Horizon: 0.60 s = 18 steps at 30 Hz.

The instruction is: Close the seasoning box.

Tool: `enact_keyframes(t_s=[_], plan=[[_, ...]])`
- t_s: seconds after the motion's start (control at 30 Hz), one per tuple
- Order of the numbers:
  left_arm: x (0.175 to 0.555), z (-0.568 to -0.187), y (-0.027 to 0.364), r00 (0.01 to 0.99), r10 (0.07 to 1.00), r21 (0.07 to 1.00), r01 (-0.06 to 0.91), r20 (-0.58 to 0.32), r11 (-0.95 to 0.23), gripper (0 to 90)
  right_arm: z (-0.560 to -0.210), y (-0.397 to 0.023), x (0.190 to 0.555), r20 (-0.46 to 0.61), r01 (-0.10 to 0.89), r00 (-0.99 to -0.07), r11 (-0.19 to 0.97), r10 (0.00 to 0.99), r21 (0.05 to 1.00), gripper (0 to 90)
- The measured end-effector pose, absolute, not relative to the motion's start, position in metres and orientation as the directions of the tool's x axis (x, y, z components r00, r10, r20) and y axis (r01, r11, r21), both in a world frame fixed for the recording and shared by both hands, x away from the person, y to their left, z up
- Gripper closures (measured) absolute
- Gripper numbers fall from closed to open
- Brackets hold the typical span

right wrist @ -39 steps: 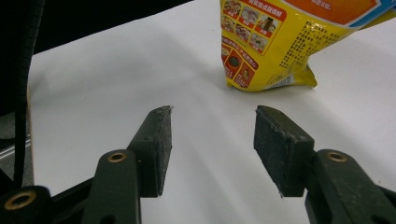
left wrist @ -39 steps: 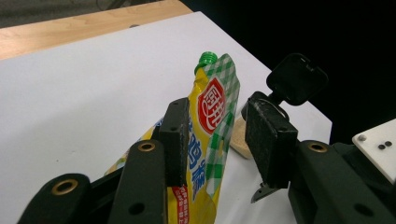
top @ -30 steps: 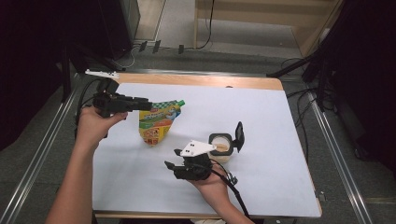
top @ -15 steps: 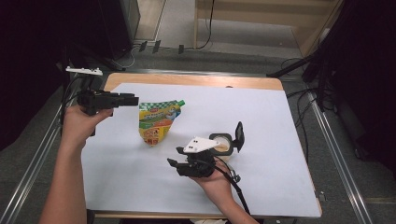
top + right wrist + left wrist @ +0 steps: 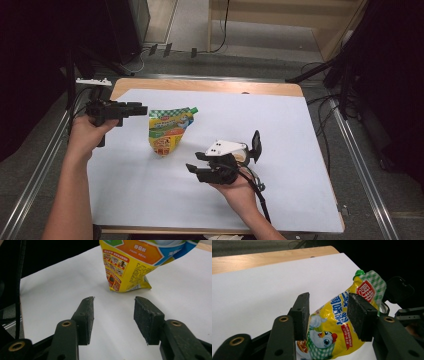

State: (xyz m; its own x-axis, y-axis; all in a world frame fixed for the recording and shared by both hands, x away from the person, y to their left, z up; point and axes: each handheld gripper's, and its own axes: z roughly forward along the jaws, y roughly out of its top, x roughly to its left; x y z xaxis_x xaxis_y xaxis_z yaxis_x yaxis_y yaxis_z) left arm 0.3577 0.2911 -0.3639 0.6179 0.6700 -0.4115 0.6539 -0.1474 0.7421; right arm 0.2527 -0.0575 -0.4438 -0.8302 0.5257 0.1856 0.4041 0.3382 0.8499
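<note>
**Both claws open, pouch between them**

Your left gripper (image 5: 136, 108) is parted and empty; the yellow pouch (image 5: 169, 131) lies just ahead of its jaws on the white sheet (image 5: 280, 130). Your right gripper (image 5: 196, 168) gapes too, the pouch's bottom end just ahead.

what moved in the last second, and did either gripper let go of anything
The left gripper drew back leftward, away from the yellow and green sauce pouch, open and empty. The pouch, the right gripper and the small open container beside it stayed put. No release is visible.
</note>
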Motion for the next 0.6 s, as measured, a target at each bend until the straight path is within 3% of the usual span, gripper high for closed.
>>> enact_keyframes(t_s=[0.3,0.6], plan=[[0.363,-0.376,0.292,0.59,0.673,0.716,0.687,-0.446,-0.128,43.9,-0.432,-0.073,0.26,0.189,0.424,-0.816,0.344,0.547,0.838,52.0],[0.365,-0.381,0.288,0.592,0.681,0.704,0.693,-0.431,-0.156,42.6,-0.417,-0.093,0.264,0.189,0.43,-0.803,0.33,0.565,0.84,51.8]])
